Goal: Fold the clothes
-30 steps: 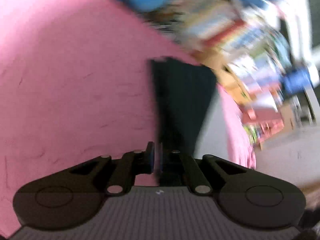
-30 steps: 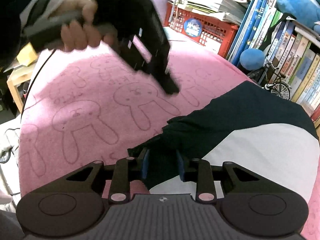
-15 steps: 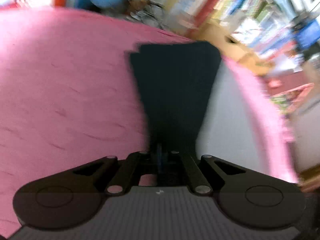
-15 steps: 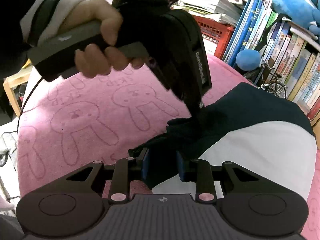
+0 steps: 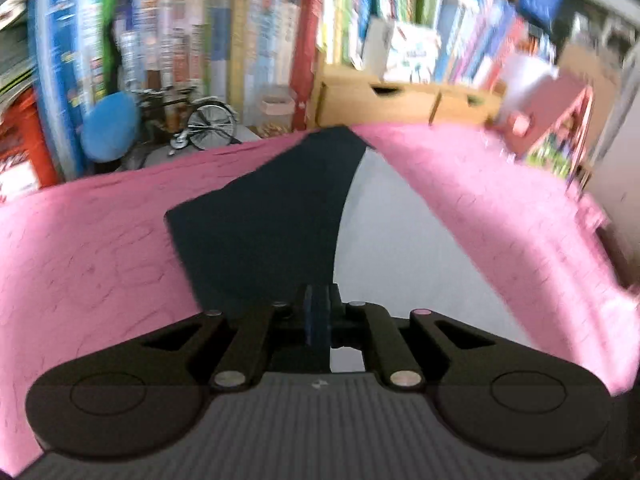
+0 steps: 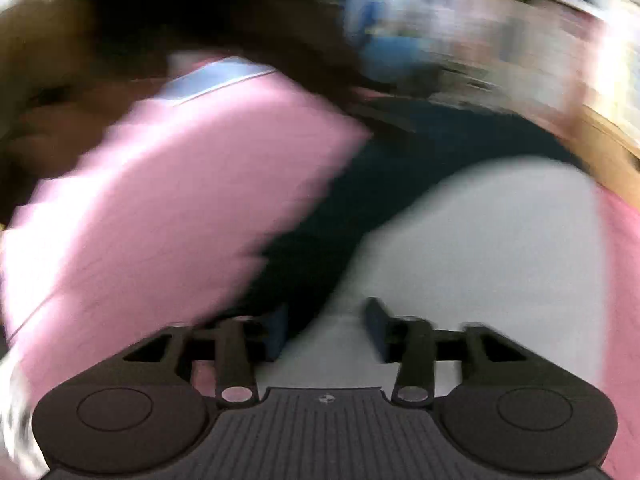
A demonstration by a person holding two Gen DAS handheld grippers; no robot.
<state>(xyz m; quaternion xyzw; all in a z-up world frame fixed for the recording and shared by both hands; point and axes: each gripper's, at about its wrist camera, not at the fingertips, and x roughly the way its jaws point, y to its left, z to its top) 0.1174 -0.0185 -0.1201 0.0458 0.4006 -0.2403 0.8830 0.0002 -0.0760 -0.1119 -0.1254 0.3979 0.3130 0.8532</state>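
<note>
One fold looks under way: the navy-and-white garment [image 5: 280, 216] lies on the pink blanket [image 5: 80, 240], left tool [image 5: 318, 312] pinching its edge, right tool [image 6: 326, 328] opening off it, more folding left.

Both views are fisheye, so everything bows hard toward the rims and the corners go black in the right wrist view. Left wrist view is bright, even daylight-ish, no harsh glare; the bookshelf [image 5: 248, 40] far ahead of the tool is smeared with motion blur, while the pink blanket [image 5: 80, 248] closer in is only a bit soft. Right wrist view is way blurrier, everything past the fingertips streaks sideways, with a dark shadowy mass up top and a washed-out bright patch at the left edge.
</note>
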